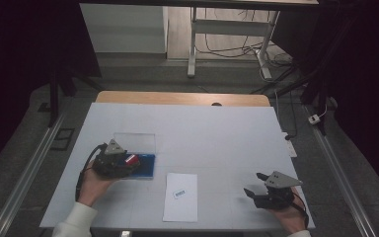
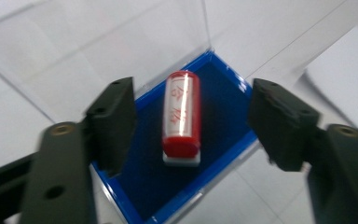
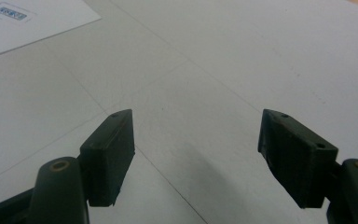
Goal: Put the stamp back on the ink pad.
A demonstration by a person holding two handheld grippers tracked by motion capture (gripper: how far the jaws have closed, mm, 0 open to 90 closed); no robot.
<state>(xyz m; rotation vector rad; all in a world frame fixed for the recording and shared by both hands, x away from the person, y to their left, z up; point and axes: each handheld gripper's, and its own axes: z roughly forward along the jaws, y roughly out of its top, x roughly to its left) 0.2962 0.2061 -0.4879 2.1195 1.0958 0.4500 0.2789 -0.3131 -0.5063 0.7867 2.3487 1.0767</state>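
While the left gripper [image 2: 191, 116] hangs spread over the red stamp [image 2: 182, 116] in its blue case [image 2: 223, 93], closing squarely on it comes next

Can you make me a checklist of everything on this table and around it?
Surface: white table, flat and bare in the middle.
Job's things: red stamp lying in a blue box, clear lid open; paper with a small label.
Clutter: nothing seen.
Grippers: left gripper open around the stamp, not touching; right gripper open over bare table.
Cables: black cable from the left gripper; wires on the floor.
Surroundings: white desk frame, dark curtains.
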